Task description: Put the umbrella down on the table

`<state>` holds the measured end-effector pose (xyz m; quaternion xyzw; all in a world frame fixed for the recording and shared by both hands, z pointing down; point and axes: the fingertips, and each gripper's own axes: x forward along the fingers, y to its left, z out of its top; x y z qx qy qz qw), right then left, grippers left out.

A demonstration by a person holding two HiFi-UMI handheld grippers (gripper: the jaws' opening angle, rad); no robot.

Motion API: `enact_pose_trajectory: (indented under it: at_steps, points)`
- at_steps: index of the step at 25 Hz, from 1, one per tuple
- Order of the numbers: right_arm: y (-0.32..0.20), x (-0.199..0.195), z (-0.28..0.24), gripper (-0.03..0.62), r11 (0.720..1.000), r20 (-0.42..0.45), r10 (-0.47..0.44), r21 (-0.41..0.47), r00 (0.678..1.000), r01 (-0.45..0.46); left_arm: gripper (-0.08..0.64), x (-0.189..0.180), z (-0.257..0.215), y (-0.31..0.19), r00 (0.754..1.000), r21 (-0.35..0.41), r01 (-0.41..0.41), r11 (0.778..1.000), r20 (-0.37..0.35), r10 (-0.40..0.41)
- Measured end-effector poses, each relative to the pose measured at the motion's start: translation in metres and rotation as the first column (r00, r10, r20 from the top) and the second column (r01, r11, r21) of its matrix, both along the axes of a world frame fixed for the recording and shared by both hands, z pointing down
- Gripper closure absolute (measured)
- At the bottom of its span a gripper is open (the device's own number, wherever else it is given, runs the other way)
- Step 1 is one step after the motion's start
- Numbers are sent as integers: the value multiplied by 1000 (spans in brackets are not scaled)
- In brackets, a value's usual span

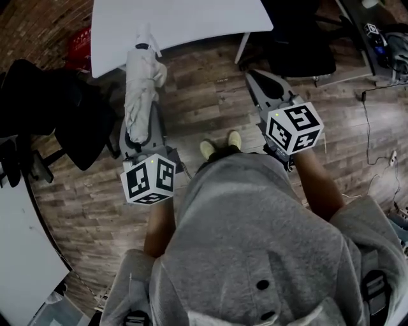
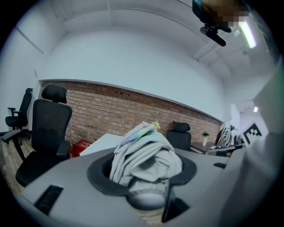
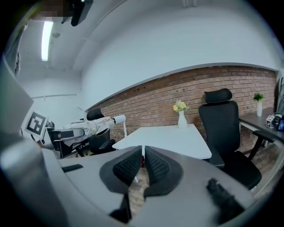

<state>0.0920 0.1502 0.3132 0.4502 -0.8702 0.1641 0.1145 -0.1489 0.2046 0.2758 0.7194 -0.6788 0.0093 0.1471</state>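
A wooden plank floor [image 1: 210, 83] fills the head view, and a white table [image 1: 191, 19] stands at its far side. A person in a grey hooded top [image 1: 255, 242] looks down at it, pale shoes [image 1: 220, 145] on the boards. A black office chair [image 1: 70, 121] stands to the left, and another [image 3: 222, 124] sits at the table's right side in the right gripper view, with a brick wall [image 3: 151, 102] behind. The umbrella [image 1: 141, 83], folded and pale grey, is off the table: it is held up over the floor, pointing away from the person, with its far tip showing over the table's near edge in the head view. The left gripper [image 1: 139, 137] has its jaws clamped around the umbrella's near end, the bunched fabric filling the gap between them. The right gripper [image 1: 255, 79] hangs over the floor, well apart from the umbrella, its ribbed pads [image 3: 128, 165] together with nothing between them. A small white vase [image 3: 181, 119] of flowers stands at the table's far end.
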Motion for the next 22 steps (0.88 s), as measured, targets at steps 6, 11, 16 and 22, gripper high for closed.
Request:
enact_pose_trajectory:
  at_steps: [6,11,16,22]
  points:
    - [5,-24,-4,558,1000,-11,-5,10,1000,5,333,-19,-7,3,1000,18,-3,1000,8,3]
    - [10,-44,-7,558,1000,-15,-3,26,1000,3,333,-36,-9,10,1000,33,-6,999,-1,6]
    - [20,-65,-8,558,999,-20,-4,40,1000,5,333,-54,-6,20,1000,37,-14,999,-12,14]
    - [31,-82,-8,558,998,-49,-12,60,999,15,333,-68,-2,32,1000,40,-19,999,-15,20]
